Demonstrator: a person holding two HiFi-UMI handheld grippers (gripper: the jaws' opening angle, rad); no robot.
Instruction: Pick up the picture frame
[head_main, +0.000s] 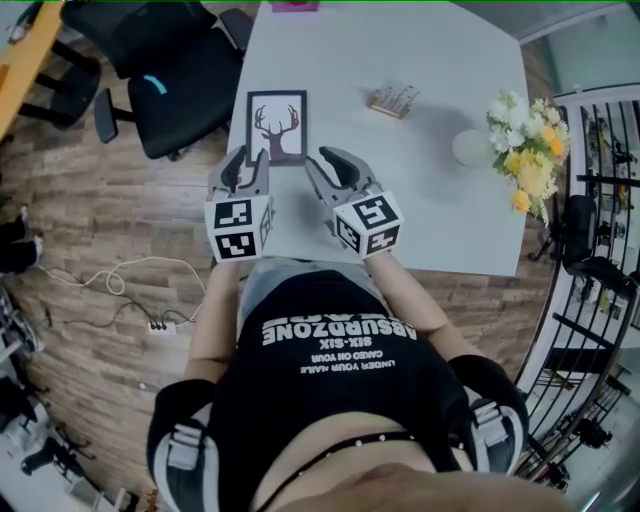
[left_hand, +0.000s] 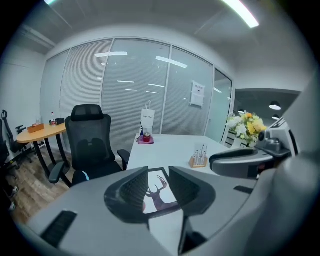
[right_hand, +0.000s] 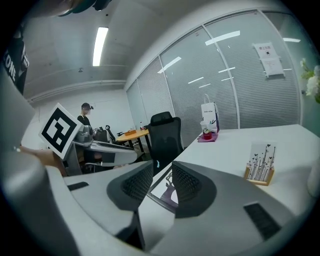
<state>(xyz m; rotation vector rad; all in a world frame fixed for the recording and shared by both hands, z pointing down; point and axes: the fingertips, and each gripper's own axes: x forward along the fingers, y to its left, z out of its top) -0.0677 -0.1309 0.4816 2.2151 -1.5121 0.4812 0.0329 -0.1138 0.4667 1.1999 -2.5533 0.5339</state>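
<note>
The picture frame (head_main: 277, 127) is black-edged with a deer-antler print. It lies flat near the left edge of the white table (head_main: 430, 200). My left gripper (head_main: 250, 160) hovers just short of the frame's near end, jaws open and empty. My right gripper (head_main: 328, 160) sits at the frame's near right corner, also open with nothing between its pads. In the left gripper view the frame (left_hand: 159, 192) shows through the gap of the left gripper (left_hand: 157, 172). The right gripper view likewise shows the frame (right_hand: 167, 192) beyond the right gripper (right_hand: 162, 170). Neither touches it.
A wooden card holder (head_main: 392, 100) stands mid-table and a flower bouquet (head_main: 528, 150) with a white vase (head_main: 470, 147) at the right. A black office chair (head_main: 160, 70) is close to the table's left edge. A power strip (head_main: 160, 325) and cables lie on the wood floor.
</note>
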